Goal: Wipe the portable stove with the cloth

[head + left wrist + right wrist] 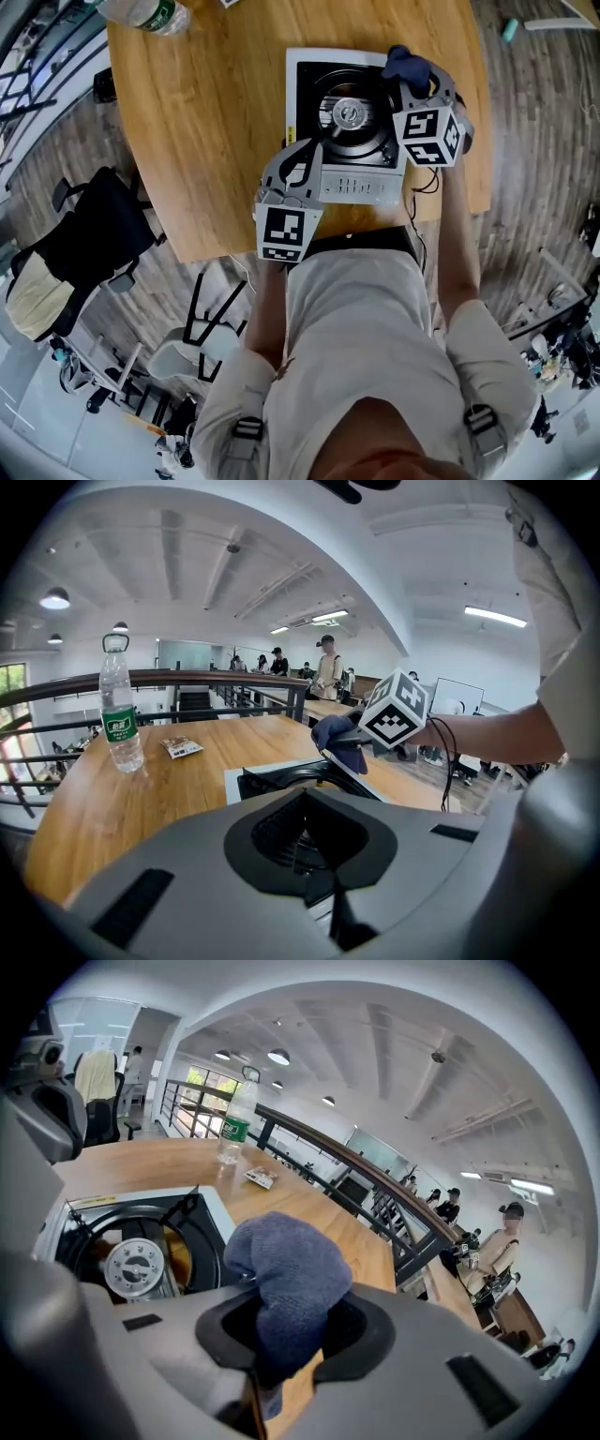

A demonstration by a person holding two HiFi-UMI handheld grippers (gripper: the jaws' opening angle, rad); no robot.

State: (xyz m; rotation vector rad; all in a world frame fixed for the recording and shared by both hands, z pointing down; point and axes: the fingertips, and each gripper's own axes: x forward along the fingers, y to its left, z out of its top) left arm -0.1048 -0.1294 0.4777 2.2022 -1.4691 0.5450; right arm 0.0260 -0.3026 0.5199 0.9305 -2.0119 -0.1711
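The left gripper [312, 155] lies at the portable stove's [352, 173] near-left corner, its jaws together with nothing between them. The stove sits on the wooden table [216, 112] by its near edge, control panel facing the person and 1 round burner [349, 114] at its middle. The right gripper [405, 84] is clamped on the bunched dark-blue cloth [405, 64] over the stove's far-right corner, close to the table's right edge. Bare wood opens leftward. Farthest, 1 capped bottle [120, 714] stands upright; its contents are unclear.
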